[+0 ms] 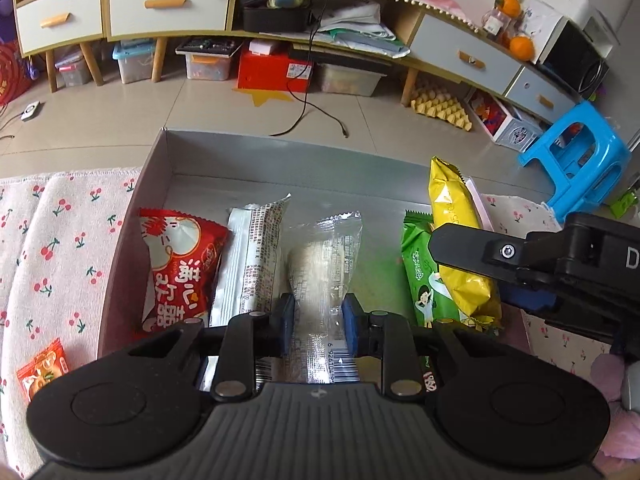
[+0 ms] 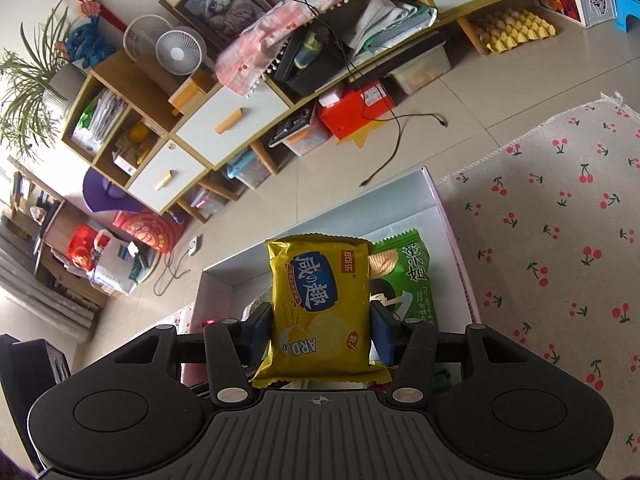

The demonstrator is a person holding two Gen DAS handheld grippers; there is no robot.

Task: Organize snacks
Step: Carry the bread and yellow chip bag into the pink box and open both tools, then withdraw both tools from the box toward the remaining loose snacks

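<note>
right gripper (image 2: 320,336) jaws clamp yellow packet (image 2: 320,304) above box (image 1: 280,152); left gripper (image 1: 318,320) jaws pinch clear packet (image 1: 324,264). risk: crushing biscuits, yellow packet landing atop green packet (image 1: 420,276).

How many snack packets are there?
6. In the box: red packet, white packet, clear packet, green packet. Yellow packet is in the right hand-held gripper. Orange packet is outside on the cloth. Others may be hidden.
</note>
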